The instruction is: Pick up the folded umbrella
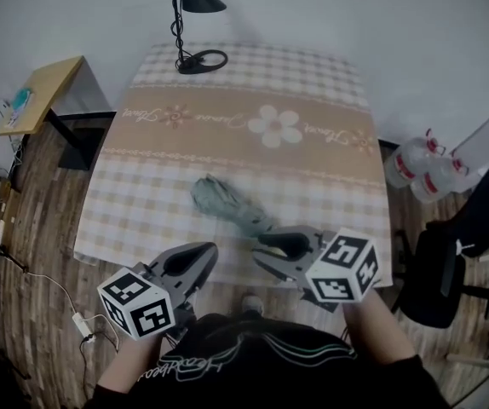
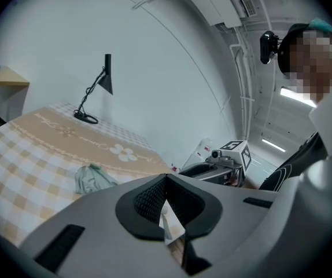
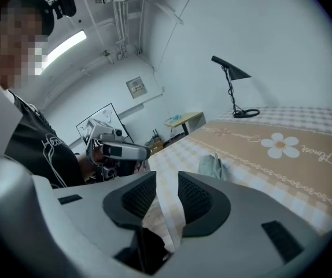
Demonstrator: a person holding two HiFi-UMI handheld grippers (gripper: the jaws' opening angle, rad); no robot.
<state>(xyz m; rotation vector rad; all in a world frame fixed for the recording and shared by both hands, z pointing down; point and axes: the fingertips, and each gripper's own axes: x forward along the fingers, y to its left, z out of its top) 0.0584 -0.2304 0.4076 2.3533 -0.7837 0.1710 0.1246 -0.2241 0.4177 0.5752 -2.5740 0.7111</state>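
The folded umbrella (image 1: 226, 201), grey-green with a crumpled canopy, lies on the checked tablecloth (image 1: 142, 203) near the table's front edge. It also shows ahead of the jaws in the left gripper view (image 2: 92, 178) and the right gripper view (image 3: 213, 167). My left gripper (image 1: 210, 248) hangs over the front edge, left of the umbrella's near end, with its jaws shut (image 2: 166, 177) and nothing in them. My right gripper (image 1: 258, 255) is just short of the umbrella's near end. Its jaws stand a little open (image 3: 167, 175), with only cloth showing through the gap.
A black desk lamp (image 1: 195, 25) stands at the table's far edge. A small wooden side table (image 1: 44, 92) is on the left, with cables on the floor below it. Water bottles (image 1: 419, 167) and a black chair (image 1: 449, 267) are on the right.
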